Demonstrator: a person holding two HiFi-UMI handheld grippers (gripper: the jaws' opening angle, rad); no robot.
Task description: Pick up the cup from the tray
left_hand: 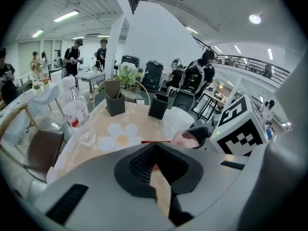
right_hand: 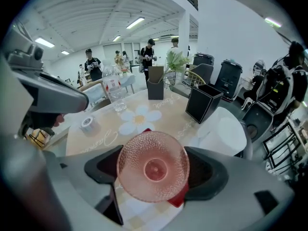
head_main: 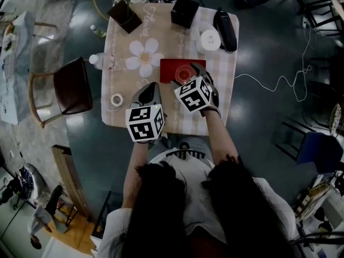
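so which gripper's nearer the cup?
Right. The right gripper has the cup between its jaws, above the red tray. The left gripper, jaws together and empty, sits off to the cup's left, beside the tray.

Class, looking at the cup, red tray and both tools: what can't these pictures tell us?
1. Whether the cup is lifted off the tray: in the head view the right tool covers it; the right gripper view looks straight into it.
2. The tray's near edge: head view, under that tool.
3. The bottle's label print: left gripper view, too small.
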